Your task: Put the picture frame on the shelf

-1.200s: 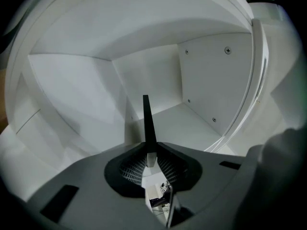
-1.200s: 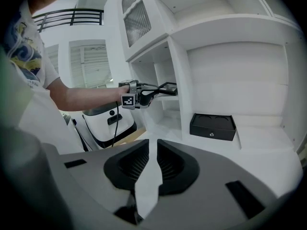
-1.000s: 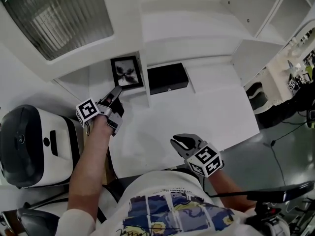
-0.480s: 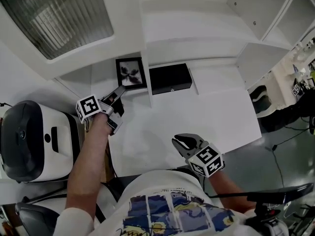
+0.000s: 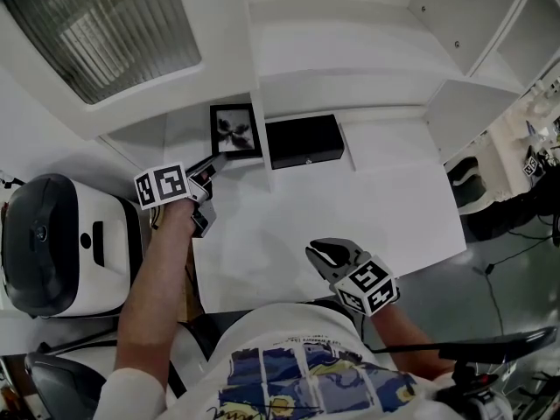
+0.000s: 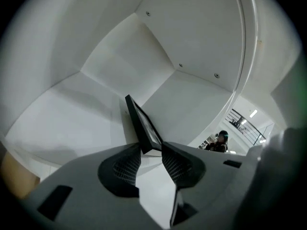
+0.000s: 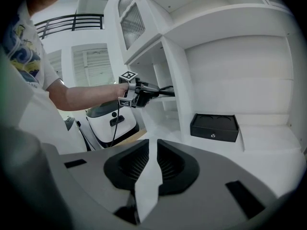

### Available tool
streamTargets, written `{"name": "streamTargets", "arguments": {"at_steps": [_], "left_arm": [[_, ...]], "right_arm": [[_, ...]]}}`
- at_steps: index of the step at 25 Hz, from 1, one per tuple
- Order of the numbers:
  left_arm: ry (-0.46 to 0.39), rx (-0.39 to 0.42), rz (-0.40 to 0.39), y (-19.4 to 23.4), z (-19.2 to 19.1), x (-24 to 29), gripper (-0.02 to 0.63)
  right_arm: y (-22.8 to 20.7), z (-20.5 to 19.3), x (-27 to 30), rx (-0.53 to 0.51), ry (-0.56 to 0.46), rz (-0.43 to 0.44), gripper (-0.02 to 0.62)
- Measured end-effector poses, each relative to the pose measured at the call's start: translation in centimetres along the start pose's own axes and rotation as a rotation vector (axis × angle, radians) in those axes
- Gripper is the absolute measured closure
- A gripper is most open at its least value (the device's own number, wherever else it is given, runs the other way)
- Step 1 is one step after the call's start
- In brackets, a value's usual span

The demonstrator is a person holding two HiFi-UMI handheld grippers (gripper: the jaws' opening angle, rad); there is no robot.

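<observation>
Left gripper (image 6: 151,152): jaws opening, lower corner of the picture frame (image 6: 143,126) between the pads, grip looks to be letting go, pads no longer seem to press. In the head view the left gripper (image 5: 210,166) reaches into the left shelf compartment (image 5: 188,134), tips at the lower left corner of the picture frame (image 5: 234,131).

Frame stands upright on the compartment floor, leaning back toward the rear wall, just beside the vertical divider (image 5: 260,160). Flower-like print faces out.

Right gripper (image 7: 152,152): jaws a narrow gap apart, nothing between them, idle. It hangs low near the person's torso in the head view (image 5: 328,254), well apart from the shelf.

Black box (image 5: 304,140) sits in the next compartment, other side of the divider, untouched.

Progress judgement: placement nearly done, frame is on the shelf and appears to stand on its own. Left: finish the release, back the left gripper out without tipping the frame.
</observation>
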State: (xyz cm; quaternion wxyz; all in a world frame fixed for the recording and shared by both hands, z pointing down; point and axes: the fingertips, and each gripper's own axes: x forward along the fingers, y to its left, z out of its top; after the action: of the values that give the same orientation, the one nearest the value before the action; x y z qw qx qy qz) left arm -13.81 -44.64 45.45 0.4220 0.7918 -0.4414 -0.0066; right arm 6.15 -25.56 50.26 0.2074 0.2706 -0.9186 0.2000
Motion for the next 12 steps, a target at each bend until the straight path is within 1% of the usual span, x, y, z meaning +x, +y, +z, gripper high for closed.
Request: {"name": "streamTargets", "arguments": {"at_steps": [8, 10, 12], "left_arm": [[0.087, 0.272, 0.134, 0.0, -0.9, 0.7, 0.428], [0.107, 0.347, 0.18, 0.1, -1.1, 0.8, 0.419], [0.132, 0.434, 0.246, 0.4, -1.4, 0.8, 0.419]], "right_arm": [[-0.8, -0.4, -0.8, -0.002, -0.002, 0.011, 0.525], [-1.0, -0.5, -1.1, -0.002, -0.001, 0.015, 0.525], [-1.2, -0.6, -1.3, -0.004, -0.001, 0.018, 0.525]]}}
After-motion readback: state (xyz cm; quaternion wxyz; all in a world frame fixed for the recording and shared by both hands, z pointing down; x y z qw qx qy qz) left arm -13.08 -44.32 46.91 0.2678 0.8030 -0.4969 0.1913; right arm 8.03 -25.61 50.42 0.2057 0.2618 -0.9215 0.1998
